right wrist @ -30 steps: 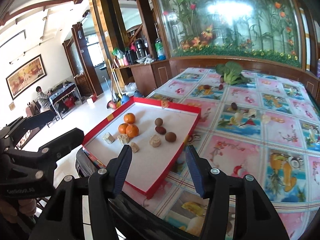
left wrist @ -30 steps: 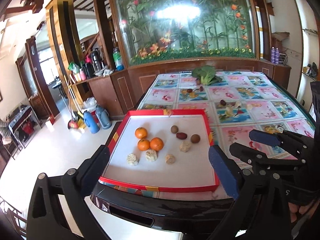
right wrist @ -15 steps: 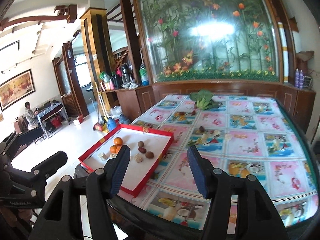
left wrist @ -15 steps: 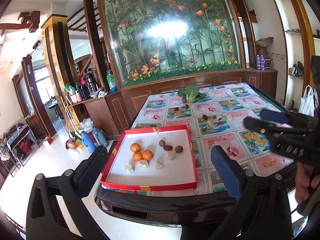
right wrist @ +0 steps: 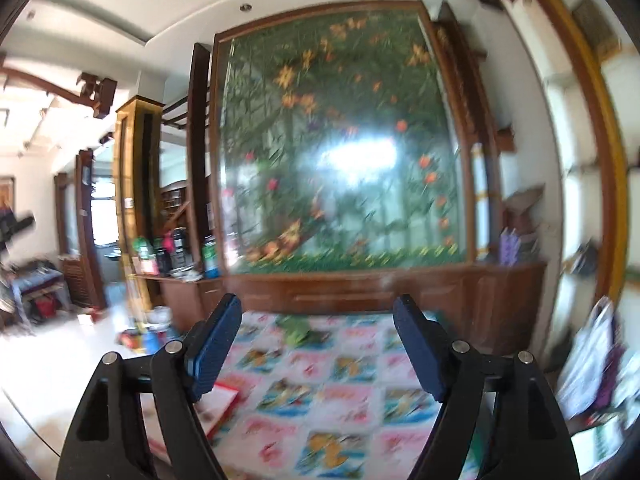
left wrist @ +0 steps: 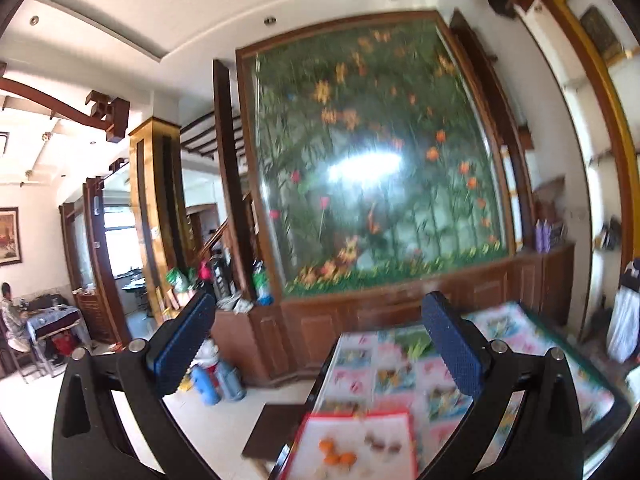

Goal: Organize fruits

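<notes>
In the left wrist view a red-rimmed white tray [left wrist: 410,440] lies on the table's near left corner, blurred. It holds three oranges [left wrist: 338,456] in a group and a few brown fruits [left wrist: 380,442] to their right. My left gripper [left wrist: 316,344] is open and empty, raised high and far back from the tray. My right gripper [right wrist: 316,344] is open and empty, held above the table; only a corner of the tray [right wrist: 226,398] shows behind its left finger.
The table [right wrist: 352,384] has a colourful patterned cloth with a green leafy vegetable [right wrist: 298,328] at its far end. A wooden cabinet [left wrist: 400,316] under a large flower mural stands behind. Jugs and bottles [left wrist: 212,380] stand on the floor at left.
Both grippers have pulled back and tilted upward, so the tray and table have dropped to the bottom of the views. Both views are now motion-blurred. Both stay open and empty.
</notes>
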Tool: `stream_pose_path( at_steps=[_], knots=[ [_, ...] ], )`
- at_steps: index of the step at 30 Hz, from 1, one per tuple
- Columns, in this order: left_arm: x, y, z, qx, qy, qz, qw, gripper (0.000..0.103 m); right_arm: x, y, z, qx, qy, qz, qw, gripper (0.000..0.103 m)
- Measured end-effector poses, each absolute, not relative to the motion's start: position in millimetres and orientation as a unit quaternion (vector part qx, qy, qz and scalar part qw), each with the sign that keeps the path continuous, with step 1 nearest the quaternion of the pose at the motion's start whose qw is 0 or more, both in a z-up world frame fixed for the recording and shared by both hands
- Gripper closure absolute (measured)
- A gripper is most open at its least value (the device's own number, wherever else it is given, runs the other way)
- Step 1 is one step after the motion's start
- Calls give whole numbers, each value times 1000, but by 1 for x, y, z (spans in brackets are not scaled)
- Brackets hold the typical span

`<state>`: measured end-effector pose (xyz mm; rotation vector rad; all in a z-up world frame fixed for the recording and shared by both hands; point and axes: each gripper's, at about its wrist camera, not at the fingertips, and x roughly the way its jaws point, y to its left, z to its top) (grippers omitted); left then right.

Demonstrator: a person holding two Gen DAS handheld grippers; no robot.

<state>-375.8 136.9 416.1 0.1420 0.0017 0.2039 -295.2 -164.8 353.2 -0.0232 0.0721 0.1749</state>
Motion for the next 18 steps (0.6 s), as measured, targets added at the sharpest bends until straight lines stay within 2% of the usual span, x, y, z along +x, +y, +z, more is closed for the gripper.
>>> stream_pose_path(
  at_steps=[2, 4, 7, 9, 13, 15, 18],
  knots=[
    [-366, 144, 435, -10, 0, 63, 998, 0, -295, -138, 359, -106, 7, 26, 994, 25],
    [-335, 151, 444, -101, 33, 19, 994, 0, -287, -119, 358, -131, -2, 28, 991, 25],
    [-292, 131, 431, -53, 72, 21, 996, 0, -258, -109, 338, -103, 43, 88, 990, 25],
    [-256, 113, 398, 5, 97, 56, 994, 0, -237, -114, 319, -90, 59, 90, 990, 25],
    [-205, 100, 342, 61, 186, 48, 979, 0, -171, -139, 274, -6, 161, 118, 980, 25],
    [-188, 95, 324, 93, 198, 58, 974, 0, -155, -155, 265, 34, 186, 122, 974, 25],
    [-174, 86, 322, 120, 192, 62, 972, 0, -153, -179, 271, 68, 182, 105, 975, 25]
  ],
)
